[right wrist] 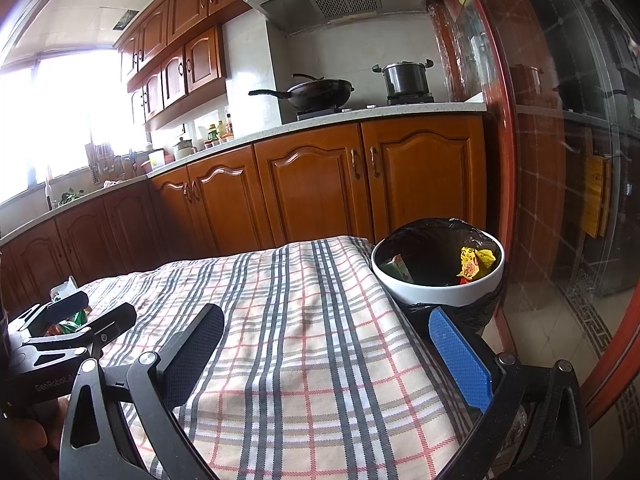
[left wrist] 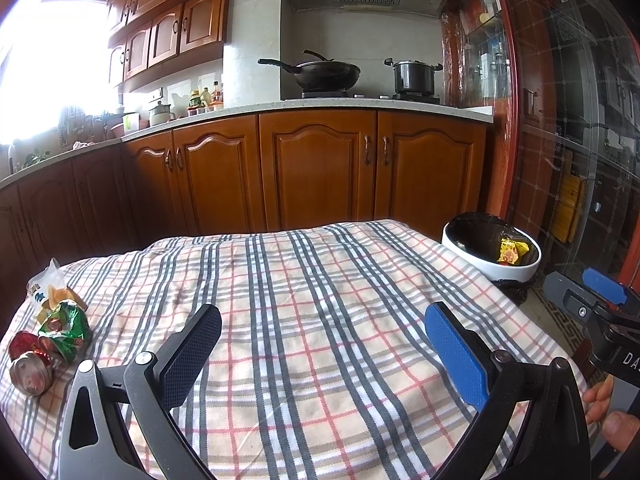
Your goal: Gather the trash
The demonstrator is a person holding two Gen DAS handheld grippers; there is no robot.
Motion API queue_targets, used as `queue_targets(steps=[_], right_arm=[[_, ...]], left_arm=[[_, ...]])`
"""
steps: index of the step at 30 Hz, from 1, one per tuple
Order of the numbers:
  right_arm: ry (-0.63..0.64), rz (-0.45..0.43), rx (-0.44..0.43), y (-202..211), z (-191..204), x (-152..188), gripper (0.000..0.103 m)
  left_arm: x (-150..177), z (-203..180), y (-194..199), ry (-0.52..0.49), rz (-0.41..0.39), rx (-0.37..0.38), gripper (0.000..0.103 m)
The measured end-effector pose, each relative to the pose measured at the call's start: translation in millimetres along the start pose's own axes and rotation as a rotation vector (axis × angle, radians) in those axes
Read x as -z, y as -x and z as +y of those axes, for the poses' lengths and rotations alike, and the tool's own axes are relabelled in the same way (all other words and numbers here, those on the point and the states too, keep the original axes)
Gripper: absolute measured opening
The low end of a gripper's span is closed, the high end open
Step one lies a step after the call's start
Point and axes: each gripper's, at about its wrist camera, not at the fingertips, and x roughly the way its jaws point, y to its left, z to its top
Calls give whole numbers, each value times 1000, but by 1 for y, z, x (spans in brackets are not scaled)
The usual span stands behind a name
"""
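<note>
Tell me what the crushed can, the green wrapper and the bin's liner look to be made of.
Crushed can: thin metal, likely aluminium, with a shiny silver end and dented red printed wall.
Green wrapper: glossy foil or plastic film, judging by sharp crinkles and bright glints.
Liner: thin black plastic film, wrinkled and faintly shiny, folded over the bin's smooth white rim, probably plastic.
</note>
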Motion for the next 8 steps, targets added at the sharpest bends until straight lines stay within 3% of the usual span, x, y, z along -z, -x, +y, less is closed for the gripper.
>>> queue_targets(steps=[8], right_arm=[[-1,10,-5,-4,0,0,103]], left_arm=[[0,4,-2,6,7,12,102]])
